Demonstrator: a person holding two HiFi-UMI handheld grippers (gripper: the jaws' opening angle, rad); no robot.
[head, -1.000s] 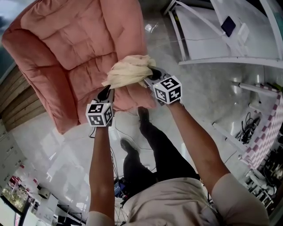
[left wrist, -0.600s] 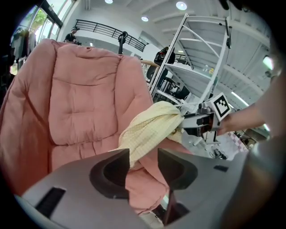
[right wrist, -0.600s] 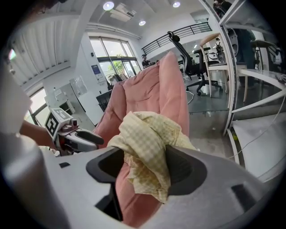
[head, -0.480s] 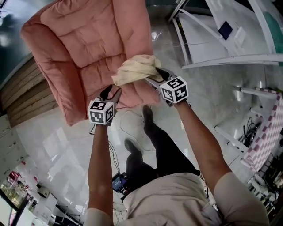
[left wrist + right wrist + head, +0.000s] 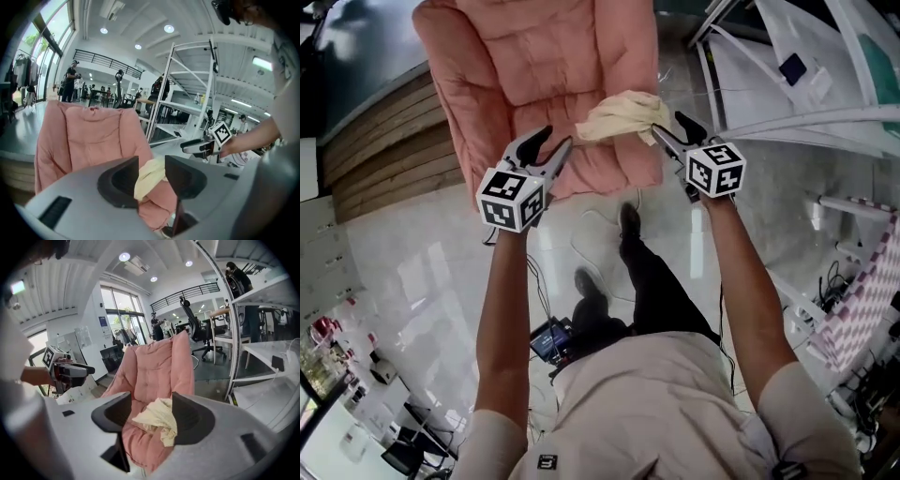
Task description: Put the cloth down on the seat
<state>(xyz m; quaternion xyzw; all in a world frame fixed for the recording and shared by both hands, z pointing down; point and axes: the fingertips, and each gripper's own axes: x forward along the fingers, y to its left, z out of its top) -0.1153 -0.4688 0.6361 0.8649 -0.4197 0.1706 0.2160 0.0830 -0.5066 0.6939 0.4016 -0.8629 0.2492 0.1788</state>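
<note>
A crumpled cream cloth (image 5: 623, 114) lies on the front of the pink padded armchair's seat (image 5: 544, 75). My left gripper (image 5: 555, 141) hangs open just in front of the seat's edge, left of the cloth, with nothing between its fingers. My right gripper (image 5: 667, 127) is open at the cloth's right edge; its jaws are closing a little and do not press on anything. In the left gripper view the cloth (image 5: 149, 176) shows beyond the jaws, with the right gripper (image 5: 201, 146) off to the right. The right gripper view shows the cloth (image 5: 157, 420) resting on the cushion.
A white metal shelf frame (image 5: 787, 122) stands right of the chair, with a dark flat device (image 5: 792, 67) on it. A wooden step (image 5: 384, 150) runs at the left. The person's shoes (image 5: 628, 223) stand on glossy tiles before the chair.
Both grippers let go of the cloth and opened. They pulled back and apart from it, and the cloth now rests on the seat. The head view has shifted toward the chair.
</note>
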